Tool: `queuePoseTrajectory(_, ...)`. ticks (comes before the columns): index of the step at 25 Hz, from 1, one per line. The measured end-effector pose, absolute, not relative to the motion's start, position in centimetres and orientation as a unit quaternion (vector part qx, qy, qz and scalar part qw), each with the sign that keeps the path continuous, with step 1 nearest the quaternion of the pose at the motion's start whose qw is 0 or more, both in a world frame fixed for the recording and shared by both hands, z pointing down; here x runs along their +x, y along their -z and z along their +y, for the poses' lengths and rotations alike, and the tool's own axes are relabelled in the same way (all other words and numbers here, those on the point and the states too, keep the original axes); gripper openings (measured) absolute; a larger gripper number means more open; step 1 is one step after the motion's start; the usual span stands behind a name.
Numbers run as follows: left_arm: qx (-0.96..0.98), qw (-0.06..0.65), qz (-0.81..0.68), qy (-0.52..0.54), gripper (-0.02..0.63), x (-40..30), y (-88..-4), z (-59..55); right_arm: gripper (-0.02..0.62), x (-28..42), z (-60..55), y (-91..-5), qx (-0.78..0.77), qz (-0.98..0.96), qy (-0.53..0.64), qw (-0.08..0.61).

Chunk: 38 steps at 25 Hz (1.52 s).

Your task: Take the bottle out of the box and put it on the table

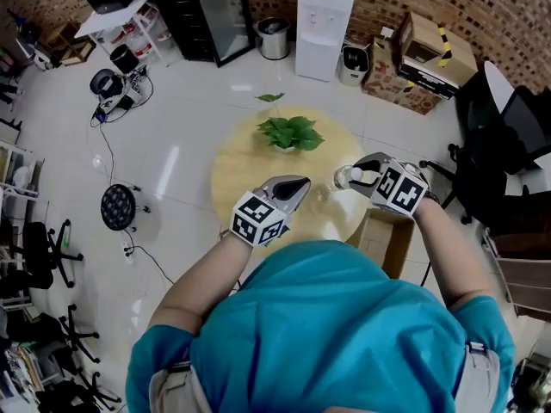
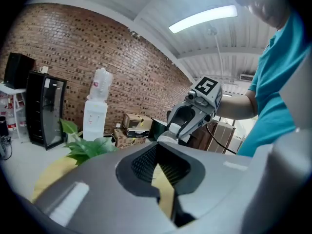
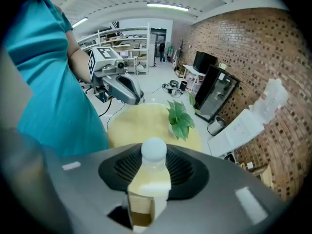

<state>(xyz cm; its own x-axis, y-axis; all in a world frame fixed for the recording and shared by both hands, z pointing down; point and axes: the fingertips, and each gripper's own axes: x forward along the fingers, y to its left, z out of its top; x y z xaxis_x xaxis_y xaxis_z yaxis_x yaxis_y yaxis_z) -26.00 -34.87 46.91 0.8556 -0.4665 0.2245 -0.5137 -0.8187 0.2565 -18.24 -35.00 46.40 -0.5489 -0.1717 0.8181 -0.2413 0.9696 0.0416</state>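
The bottle point(image 3: 150, 177) is out of the box point(image 1: 387, 241), pinched around its upper body by the right gripper's point(image 1: 365, 170) jaws, cap poking past them, above the round table's point(image 1: 245, 166) edge. It's clear thin plastic, so I'd guess light, squashy and a bit slick; a gentle mid-body hold suits it. The left gripper's point(image 1: 291, 189) jaws are pressed together, empty.

Bare near half of round table point(image 1: 244, 172); potted plant point(image 1: 290, 133) at far edge

The plant point(image 1: 291, 133) stands on the table's point(image 1: 245, 175) far side. The box point(image 1: 387, 239) sits on the floor point(image 1: 185, 101) right of the table (touching its near edge). The bottle point(image 1: 344, 177) is above the table's right edge.
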Motion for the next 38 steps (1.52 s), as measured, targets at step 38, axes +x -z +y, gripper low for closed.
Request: queuePoseTrajectory(38,0.936,0.194,-0.292,-0.017,0.0,-50.9,-49.1,-31.5,0.279,-42.6,-36.0,-55.7,0.151,-0.891,-0.045,0.425)
